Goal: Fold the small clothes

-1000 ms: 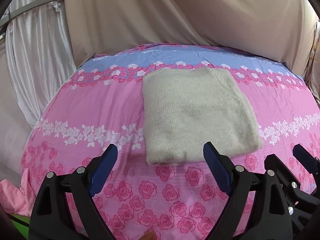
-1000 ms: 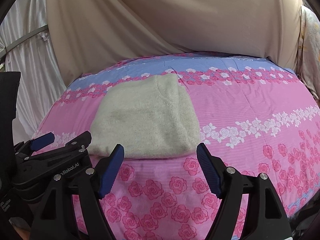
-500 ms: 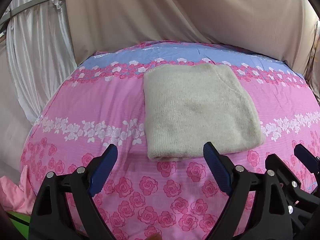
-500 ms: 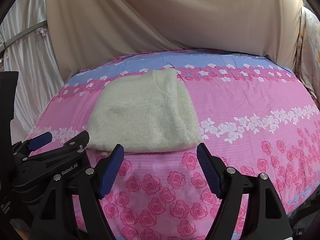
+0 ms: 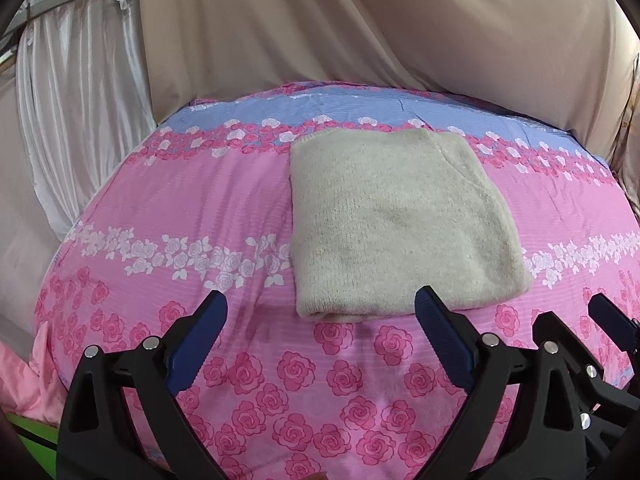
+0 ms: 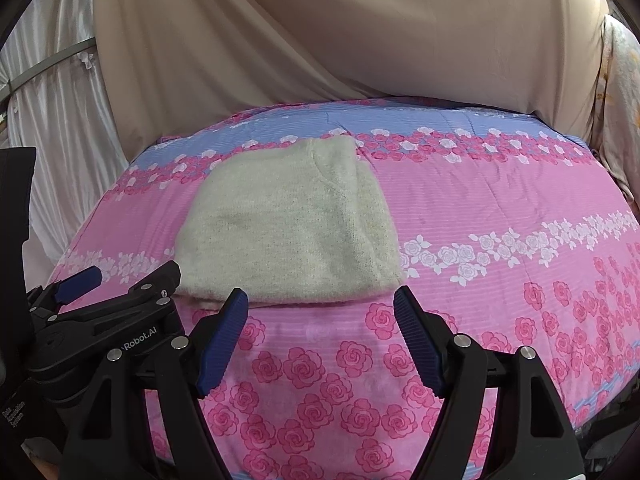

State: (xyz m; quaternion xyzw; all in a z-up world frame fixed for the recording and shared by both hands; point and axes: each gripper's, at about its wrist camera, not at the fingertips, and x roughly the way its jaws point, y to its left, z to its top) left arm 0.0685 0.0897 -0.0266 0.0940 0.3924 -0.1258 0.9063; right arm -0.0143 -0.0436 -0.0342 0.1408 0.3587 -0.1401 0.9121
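A beige knit garment [image 5: 396, 220] lies folded into a neat rectangle on the pink rose-patterned bed cover [image 5: 180, 208]; it also shows in the right wrist view [image 6: 292, 220]. My left gripper [image 5: 320, 312] is open and empty, hovering just short of the garment's near edge. My right gripper [image 6: 320, 312] is open and empty, also just short of the near edge, to the right of the left one. The left gripper's body [image 6: 100, 320] shows at the lower left of the right wrist view.
The cover [image 6: 500, 208] has a blue band at the far side. Beige draped cloth [image 5: 360, 20] hangs behind the bed, white curtains [image 5: 68, 100] at the left. A pink cloth [image 5: 24, 380] lies off the bed's left edge.
Both grippers have drawn back and risen slightly from the folded garment, staying open. The garment has not moved.
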